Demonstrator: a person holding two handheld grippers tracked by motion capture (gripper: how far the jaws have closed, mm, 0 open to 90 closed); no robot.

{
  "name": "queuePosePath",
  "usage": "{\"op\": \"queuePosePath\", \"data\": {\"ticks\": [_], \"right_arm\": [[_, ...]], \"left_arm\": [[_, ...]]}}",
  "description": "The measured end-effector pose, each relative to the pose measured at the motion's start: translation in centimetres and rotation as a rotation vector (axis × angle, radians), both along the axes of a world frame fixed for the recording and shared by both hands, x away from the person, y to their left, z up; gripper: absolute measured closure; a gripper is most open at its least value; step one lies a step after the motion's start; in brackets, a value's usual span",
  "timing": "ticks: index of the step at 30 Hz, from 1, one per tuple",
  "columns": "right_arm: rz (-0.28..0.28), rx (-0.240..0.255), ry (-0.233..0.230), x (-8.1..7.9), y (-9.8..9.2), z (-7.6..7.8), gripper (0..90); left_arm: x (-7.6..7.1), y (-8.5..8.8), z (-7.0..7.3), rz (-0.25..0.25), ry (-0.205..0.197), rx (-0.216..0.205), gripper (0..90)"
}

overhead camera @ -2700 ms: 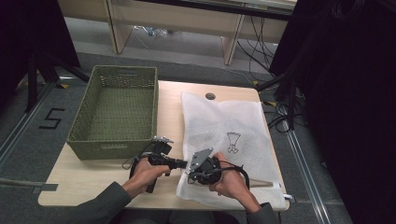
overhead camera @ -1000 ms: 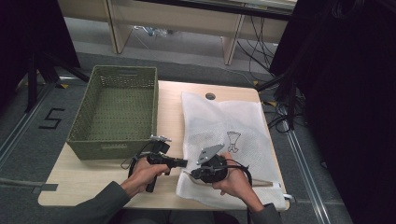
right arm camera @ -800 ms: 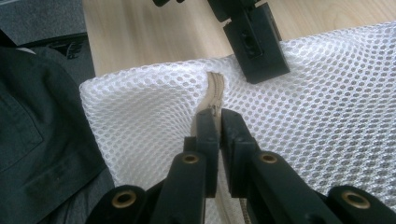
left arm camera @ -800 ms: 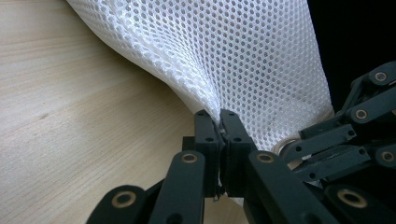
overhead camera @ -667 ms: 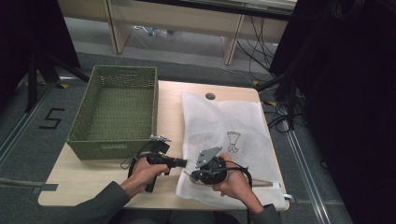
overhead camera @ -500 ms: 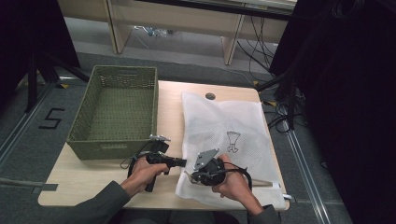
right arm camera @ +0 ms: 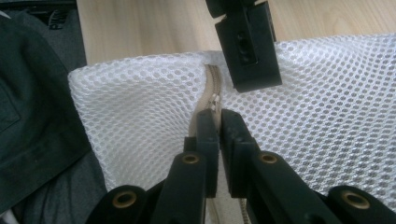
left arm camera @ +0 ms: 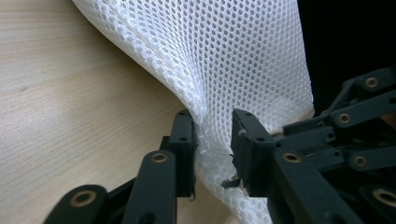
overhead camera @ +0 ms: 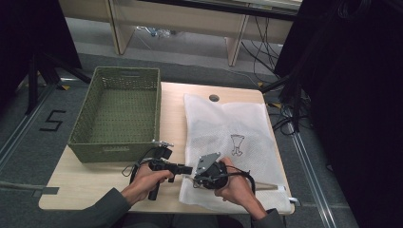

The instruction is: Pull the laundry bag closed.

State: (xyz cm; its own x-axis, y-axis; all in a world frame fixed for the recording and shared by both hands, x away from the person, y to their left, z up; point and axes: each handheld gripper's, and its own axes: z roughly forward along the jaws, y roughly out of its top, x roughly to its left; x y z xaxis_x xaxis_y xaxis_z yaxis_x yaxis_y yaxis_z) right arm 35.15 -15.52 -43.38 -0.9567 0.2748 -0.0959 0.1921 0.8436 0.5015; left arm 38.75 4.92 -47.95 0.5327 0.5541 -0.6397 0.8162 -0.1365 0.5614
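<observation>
At the near edge of the tabletop (overhead camera: 90, 183), the right tongs (right arm camera: 218, 122) were pressed together on the zipper (right arm camera: 212, 91) of the white mesh bag (overhead camera: 233, 128), close to its near left corner. Just beside them, the left tongs (left arm camera: 212, 135) had just been opening; their jaws stood spread, with a fold of the mesh between them, the pads barely touching it. The bag lay flat across the right half of the tabletop. Farther left sat a green woven basket (overhead camera: 90, 142).

A green woven basket (overhead camera: 116, 111) (open-topped) stands on the wooden table (overhead camera: 81, 183).
</observation>
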Motion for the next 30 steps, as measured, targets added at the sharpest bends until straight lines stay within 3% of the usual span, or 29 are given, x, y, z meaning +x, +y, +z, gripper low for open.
{"op": "queuePosePath", "data": {"ticks": [5,9,14,22,30], "right_arm": [[-0.004,-0.004,-0.009,0.03,-0.03,0.08,87.6],[0.000,-0.002,-0.006,0.04,-0.03,0.05,87.6],[0.002,-0.021,0.000,-0.01,0.13,-0.05,87.6],[-0.006,-0.017,-0.017,-0.15,0.10,0.18,87.7],[0.004,-0.044,-0.032,-0.41,0.18,0.38,87.7]], "left_arm": [[-0.15,0.16,-0.25,0.019,0.037,-0.028,75.1],[-0.23,0.25,-0.09,0.039,0.009,-0.014,83.4],[0.12,-0.09,0.10,0.023,-0.071,0.047,87.2],[0.47,0.38,0.16,0.023,-0.077,0.049,87.7],[0.61,0.35,0.14,0.022,-0.078,0.045,87.7]]}}
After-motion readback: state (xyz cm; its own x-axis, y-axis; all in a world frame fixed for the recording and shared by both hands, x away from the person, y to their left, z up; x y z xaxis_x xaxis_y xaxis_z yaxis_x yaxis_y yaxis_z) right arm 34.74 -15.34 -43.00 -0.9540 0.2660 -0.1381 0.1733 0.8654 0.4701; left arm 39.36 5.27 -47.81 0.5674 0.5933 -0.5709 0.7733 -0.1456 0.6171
